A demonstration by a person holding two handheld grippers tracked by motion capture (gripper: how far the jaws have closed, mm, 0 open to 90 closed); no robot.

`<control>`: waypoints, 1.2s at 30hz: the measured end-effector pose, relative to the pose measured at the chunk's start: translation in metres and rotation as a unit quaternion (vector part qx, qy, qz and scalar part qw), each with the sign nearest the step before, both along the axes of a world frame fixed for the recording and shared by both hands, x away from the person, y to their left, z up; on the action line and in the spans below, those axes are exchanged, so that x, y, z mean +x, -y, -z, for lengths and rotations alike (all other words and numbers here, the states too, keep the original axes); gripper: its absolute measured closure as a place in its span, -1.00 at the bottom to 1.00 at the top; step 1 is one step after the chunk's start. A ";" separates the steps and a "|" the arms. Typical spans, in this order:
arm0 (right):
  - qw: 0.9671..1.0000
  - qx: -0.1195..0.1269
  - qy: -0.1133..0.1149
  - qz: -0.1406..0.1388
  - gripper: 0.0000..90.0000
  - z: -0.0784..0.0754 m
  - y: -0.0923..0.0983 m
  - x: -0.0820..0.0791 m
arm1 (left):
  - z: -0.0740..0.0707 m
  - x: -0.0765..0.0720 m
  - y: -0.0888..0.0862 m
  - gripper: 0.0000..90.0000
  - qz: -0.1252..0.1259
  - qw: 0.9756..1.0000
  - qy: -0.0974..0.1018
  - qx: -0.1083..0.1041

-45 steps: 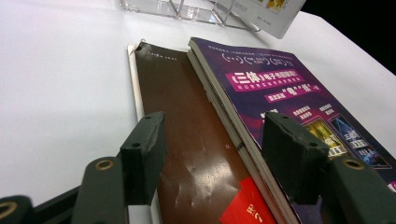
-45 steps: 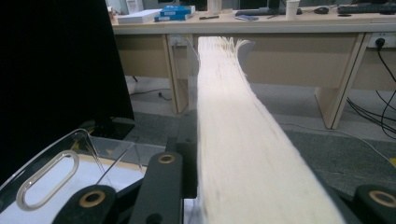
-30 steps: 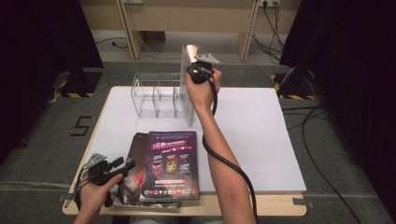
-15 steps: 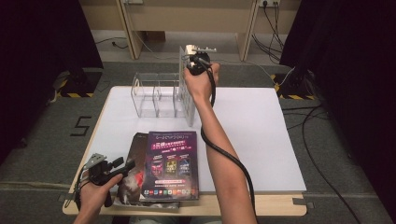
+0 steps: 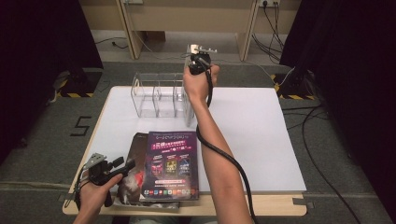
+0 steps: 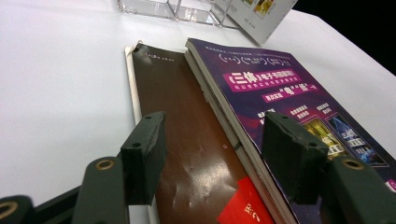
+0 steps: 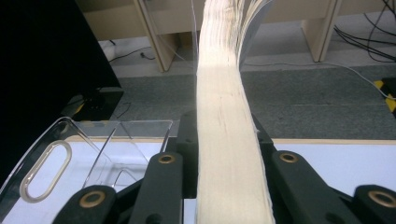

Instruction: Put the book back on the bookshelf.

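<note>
A thick book [image 7: 224, 93] stands on edge at the right end of a clear acrylic rack [image 5: 156, 95], its cover [image 6: 261, 14] leaning there. My right gripper [image 5: 200, 59] [image 7: 224, 126] comes at it from above. Its jaws have just been closing, and the pads now press both sides of the cream page block. A purple magazine [image 5: 170, 163] [image 6: 289, 98] lies flat near the front edge, partly over a brown booklet [image 5: 133, 172] [image 6: 187, 121]. My left gripper [image 5: 128, 164] [image 6: 212, 126] hovers low over the booklet's left edge, open, nothing between its fingers.
The rack [image 7: 70, 140] has several upright dividers and a slotted handle. The white tabletop [image 5: 261, 126] stretches to the right of the arm. Beyond the table are wooden furniture legs and floor cables [image 5: 275, 18].
The right gripper has closed onto the book and sunk slightly with it at the rack's right end. The left hand and the flat magazines have not moved.
</note>
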State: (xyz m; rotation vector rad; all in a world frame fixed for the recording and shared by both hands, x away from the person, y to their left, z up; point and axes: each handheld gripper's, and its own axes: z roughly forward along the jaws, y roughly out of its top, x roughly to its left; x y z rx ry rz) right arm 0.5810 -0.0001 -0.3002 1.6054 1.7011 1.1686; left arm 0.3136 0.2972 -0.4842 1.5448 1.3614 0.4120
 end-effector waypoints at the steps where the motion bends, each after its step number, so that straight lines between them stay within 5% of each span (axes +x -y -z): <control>1: 1.000 -0.001 0.001 0.004 0.64 0.001 -0.001 0.000 | 0.000 0.000 0.000 -0.13 0.000 1.000 0.000 0.000; 7: 1.000 -0.010 -0.001 0.016 0.62 0.002 -0.003 0.000 | -0.001 -0.001 0.000 -0.13 0.000 1.000 0.002 0.001; 18: 0.999 -0.039 0.014 -0.001 0.50 0.001 -0.003 -0.003 | -0.002 -0.001 -0.001 -0.13 -0.003 1.000 0.005 0.000; 36: 0.999 -0.009 0.019 -0.025 0.35 -0.001 0.010 -0.011 | -0.002 -0.001 0.000 -0.13 -0.003 1.000 0.007 0.004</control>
